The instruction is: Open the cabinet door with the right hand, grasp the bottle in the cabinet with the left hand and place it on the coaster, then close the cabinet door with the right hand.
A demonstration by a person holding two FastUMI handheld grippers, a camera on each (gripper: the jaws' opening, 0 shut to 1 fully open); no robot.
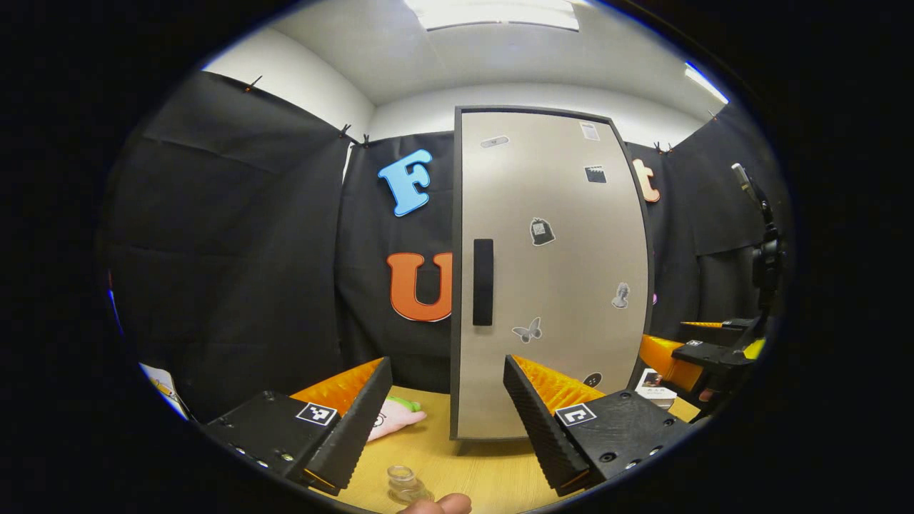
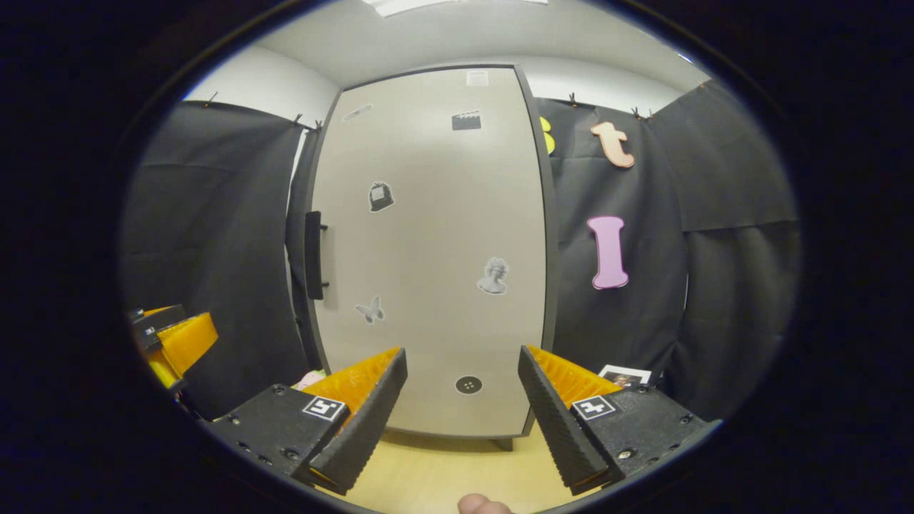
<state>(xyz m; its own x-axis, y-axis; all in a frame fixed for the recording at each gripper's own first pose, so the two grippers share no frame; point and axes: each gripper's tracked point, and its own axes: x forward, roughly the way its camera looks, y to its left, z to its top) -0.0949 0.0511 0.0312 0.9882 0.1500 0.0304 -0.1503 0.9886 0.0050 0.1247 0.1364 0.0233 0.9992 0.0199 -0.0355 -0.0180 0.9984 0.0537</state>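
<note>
Cabinet door (image 1: 550, 278) seen closed at frame centre, handle (image 1: 483, 282) untouched. Left gripper (image 1: 446, 421) and right gripper (image 2: 463, 417) held before it, jaws released, nothing grasped.

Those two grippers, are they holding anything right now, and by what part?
Nothing. The left gripper and right gripper both stand open with empty gaps, facing the closed cabinet door; its handle is untouched.
</note>
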